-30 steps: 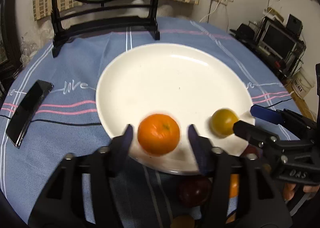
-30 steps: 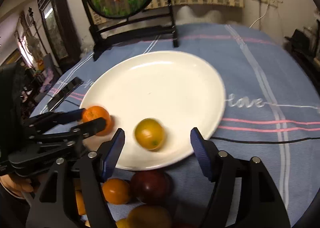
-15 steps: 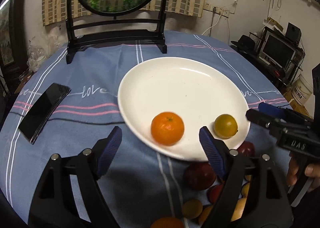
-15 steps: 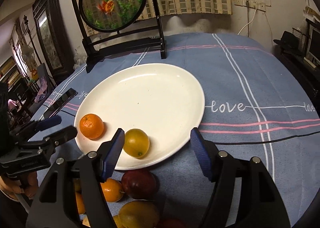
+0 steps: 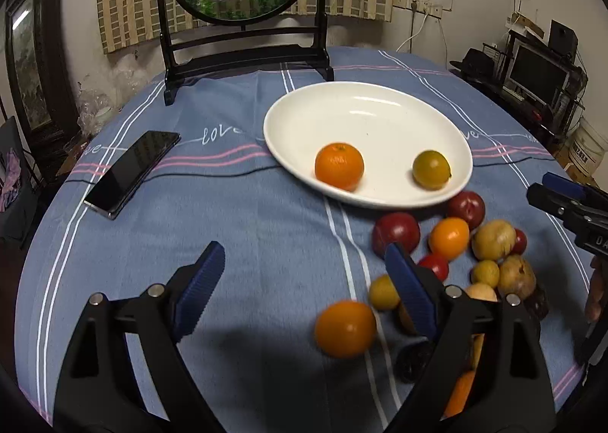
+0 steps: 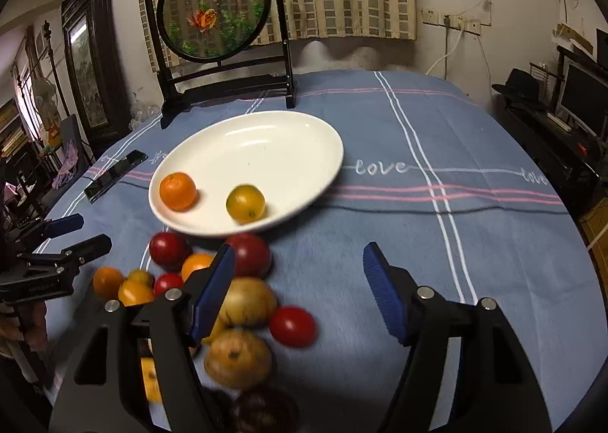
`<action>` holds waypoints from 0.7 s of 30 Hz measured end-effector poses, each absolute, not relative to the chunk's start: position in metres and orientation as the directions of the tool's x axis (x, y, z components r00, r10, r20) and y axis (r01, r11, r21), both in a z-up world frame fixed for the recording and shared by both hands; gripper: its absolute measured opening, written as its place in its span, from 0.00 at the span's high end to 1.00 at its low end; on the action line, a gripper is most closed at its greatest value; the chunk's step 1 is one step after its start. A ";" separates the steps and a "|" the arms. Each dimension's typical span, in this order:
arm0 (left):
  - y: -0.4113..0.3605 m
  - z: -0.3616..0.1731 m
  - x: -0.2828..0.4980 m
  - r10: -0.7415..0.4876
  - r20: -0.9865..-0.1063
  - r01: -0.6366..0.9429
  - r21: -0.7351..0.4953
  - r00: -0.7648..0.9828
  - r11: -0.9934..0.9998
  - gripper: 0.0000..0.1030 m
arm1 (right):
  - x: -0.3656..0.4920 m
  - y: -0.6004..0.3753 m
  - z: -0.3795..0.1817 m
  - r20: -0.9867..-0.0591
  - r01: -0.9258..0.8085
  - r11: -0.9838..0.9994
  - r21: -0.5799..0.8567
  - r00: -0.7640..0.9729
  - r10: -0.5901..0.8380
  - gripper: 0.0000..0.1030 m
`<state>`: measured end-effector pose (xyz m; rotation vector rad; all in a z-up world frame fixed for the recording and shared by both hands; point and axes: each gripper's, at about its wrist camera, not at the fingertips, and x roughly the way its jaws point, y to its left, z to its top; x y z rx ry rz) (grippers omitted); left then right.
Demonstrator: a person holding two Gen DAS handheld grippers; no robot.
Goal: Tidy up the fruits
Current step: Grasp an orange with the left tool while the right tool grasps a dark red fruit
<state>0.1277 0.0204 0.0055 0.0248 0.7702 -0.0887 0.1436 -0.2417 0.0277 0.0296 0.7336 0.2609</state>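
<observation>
Item: white plate (image 5: 304, 117) on the blue-clothed table (image 5: 247, 228), holding one orange (image 5: 339, 166) and one yellow-green citrus (image 5: 431, 169). Loose fruit pile (image 5: 452, 243) lies just beside the plate's near rim. Left gripper (image 5: 304, 281): jaws wide, just opened further, nothing between them. Right gripper (image 6: 300, 273): jaws apart, empty. Risk: round fruits crowd together; a jaw nudging a neighbour could send it rolling across the table.
</observation>
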 end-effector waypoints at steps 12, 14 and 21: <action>0.025 -0.012 0.098 -0.049 -0.735 0.057 -0.015 0.676 0.998 0.12 | 0.085 -0.268 0.018 -0.700 -0.212 0.970 0.116 0.675 0.231 0.32; 0.027 -0.017 0.096 -0.046 -0.743 0.055 -0.012 0.668 0.998 0.12 | 0.077 -0.269 0.014 -0.710 -0.221 0.968 0.115 0.664 0.236 0.32; 0.027 -0.024 0.095 -0.049 -0.767 0.078 0.001 0.640 0.997 0.11 | 0.071 -0.277 0.006 -0.726 -0.217 0.966 0.138 0.641 0.248 0.32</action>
